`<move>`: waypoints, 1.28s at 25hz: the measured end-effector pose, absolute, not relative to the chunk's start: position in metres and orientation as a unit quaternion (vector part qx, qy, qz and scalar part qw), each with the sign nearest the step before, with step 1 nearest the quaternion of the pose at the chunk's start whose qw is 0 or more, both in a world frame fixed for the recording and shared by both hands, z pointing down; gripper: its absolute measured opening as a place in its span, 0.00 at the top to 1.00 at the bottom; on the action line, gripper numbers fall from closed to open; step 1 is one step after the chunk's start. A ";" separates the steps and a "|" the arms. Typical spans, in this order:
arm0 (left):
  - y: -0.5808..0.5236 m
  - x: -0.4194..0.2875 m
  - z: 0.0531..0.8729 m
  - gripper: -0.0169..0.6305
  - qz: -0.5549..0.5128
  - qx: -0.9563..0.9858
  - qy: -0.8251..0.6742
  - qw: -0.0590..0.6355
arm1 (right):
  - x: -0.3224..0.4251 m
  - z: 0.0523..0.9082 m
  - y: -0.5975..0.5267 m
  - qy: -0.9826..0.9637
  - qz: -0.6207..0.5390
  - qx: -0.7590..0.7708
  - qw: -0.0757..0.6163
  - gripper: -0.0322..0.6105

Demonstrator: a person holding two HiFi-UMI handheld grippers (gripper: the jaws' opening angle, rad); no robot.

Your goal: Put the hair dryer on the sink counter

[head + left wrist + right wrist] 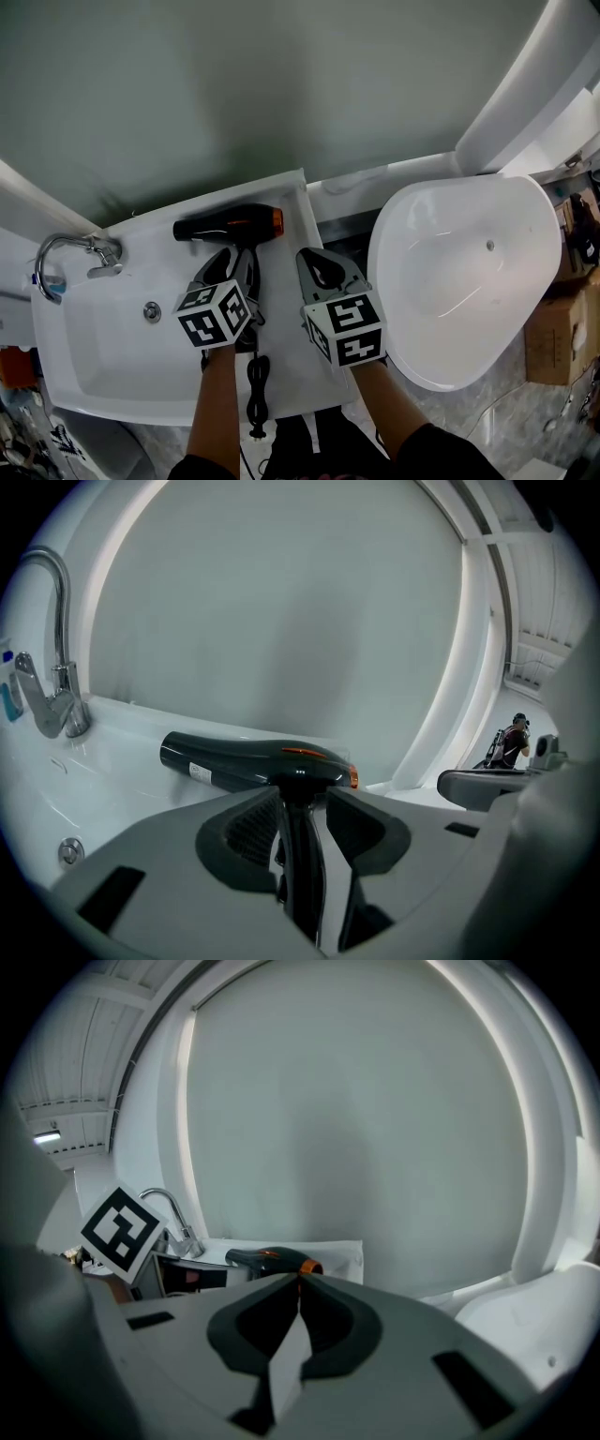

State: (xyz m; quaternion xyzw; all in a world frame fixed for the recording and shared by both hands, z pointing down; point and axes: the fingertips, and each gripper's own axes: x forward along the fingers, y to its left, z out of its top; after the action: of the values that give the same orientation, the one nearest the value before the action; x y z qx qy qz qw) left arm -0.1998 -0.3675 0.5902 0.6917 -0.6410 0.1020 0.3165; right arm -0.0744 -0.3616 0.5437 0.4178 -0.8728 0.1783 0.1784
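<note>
The black hair dryer (230, 225) with an orange rear ring lies on its side on the white sink counter (292, 199), nozzle pointing left toward the faucet. Its handle runs back between the jaws of my left gripper (239, 255), which stand open with slim gaps on both sides. In the left gripper view the hair dryer (248, 761) lies across just past my left gripper (302, 794). My right gripper (317, 255) hovers beside it over the counter, shut and empty. In the right gripper view the tips of my right gripper (300, 1281) meet, with the hair dryer (272, 1260) beyond them.
The dryer's black cord (258, 380) trails down the counter to its front edge. A chrome faucet (80, 248) stands at the left of the sink bowl (112, 337). A large white oval tub (469, 272) sits right of the counter, a cardboard box (553, 337) beyond it.
</note>
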 end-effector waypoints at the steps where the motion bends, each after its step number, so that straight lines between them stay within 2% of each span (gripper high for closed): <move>1: -0.366 -0.199 0.586 0.73 0.102 0.694 -0.640 0.314 | -0.075 0.540 -0.361 -0.874 0.177 0.417 0.177 0.91; 7: -0.354 -0.206 0.546 0.74 0.086 0.702 -0.650 0.276 | -0.078 0.507 -0.354 -0.881 0.157 0.417 0.160 0.92; 12: -0.337 -0.213 0.505 0.88 0.081 0.699 -0.671 0.234 | -0.080 0.473 -0.342 -0.887 0.137 0.416 0.146 0.92; 18: -0.314 -0.215 0.455 0.93 0.059 0.698 -0.688 0.190 | -0.086 0.431 -0.321 -0.897 0.111 0.409 0.127 0.91; 32: -0.237 -0.224 0.294 0.96 -0.025 0.698 -0.711 0.080 | -0.090 0.277 -0.259 -0.911 0.016 0.409 0.041 0.92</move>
State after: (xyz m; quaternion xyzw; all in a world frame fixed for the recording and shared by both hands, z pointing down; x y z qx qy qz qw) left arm -0.2236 -0.2368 0.2943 0.6983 -0.7109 -0.0250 0.0805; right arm -0.0900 -0.2586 0.2773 0.4091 -0.9114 0.0164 0.0411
